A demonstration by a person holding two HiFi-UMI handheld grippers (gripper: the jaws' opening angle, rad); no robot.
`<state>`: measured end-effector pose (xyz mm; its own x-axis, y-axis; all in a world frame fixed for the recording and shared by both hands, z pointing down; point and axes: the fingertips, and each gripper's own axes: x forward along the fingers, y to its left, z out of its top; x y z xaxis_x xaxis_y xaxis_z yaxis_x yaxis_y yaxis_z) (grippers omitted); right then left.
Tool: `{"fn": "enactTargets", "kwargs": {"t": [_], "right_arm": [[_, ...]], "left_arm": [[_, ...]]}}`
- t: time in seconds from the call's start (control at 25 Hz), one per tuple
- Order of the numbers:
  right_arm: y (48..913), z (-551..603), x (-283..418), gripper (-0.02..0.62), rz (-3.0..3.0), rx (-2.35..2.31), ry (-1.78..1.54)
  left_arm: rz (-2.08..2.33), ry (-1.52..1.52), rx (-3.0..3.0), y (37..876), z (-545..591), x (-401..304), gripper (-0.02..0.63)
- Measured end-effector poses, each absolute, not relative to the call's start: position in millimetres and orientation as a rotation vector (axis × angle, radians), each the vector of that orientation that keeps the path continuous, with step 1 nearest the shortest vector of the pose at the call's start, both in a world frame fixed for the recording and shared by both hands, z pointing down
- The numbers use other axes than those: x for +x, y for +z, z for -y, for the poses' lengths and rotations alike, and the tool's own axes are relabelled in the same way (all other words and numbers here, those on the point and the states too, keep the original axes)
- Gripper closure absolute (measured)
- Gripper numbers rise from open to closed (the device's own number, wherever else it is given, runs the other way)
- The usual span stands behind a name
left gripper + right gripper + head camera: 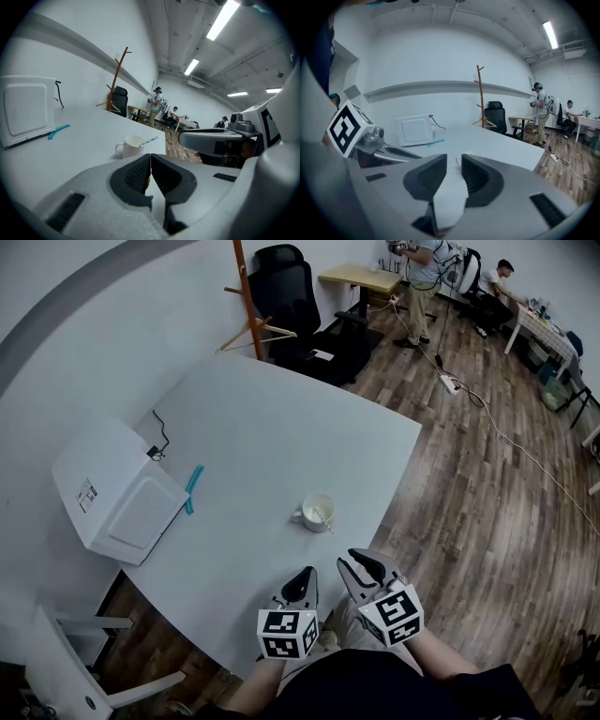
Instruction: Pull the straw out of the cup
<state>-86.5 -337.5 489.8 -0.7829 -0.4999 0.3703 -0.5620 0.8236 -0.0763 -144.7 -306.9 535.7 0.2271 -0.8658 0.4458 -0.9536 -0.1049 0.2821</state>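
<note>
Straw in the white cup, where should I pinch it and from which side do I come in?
Pinch the bare end of the straw that juts past the cup rim, opposite the handle. Come from the right gripper's side, probably: the straw leans that way, so pull along its tilt.

White walls [440, 56]; wood-plank floor [487, 493]; black office chair [291, 292] beside a wooden coat stand [246, 296]; ceiling strip lights [224, 18]
</note>
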Motion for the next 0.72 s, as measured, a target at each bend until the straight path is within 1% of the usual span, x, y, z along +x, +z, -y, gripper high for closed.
{"fn": "enactTargets", "kwargs": {"t": [0.04, 0.08, 0.72], "right_arm": [[492.2, 341.2, -88.9, 0.489, 2.669, 0.790, 0.264], [494.7, 344.6, -91.6, 0.465, 2.666, 0.777, 0.268], [533.4, 394.0, -125.0, 0.465, 2.618, 0.659, 0.257]], "left_arm": [[1.671, 0.228, 1.991, 537.3, 310.0, -145.8, 0.588], [1.676, 0.227, 1.981, 539.1, 312.8, -147.6, 0.588], [1.769, 0.205, 1.828, 560.7, 345.6, -180.9, 0.588]]}}
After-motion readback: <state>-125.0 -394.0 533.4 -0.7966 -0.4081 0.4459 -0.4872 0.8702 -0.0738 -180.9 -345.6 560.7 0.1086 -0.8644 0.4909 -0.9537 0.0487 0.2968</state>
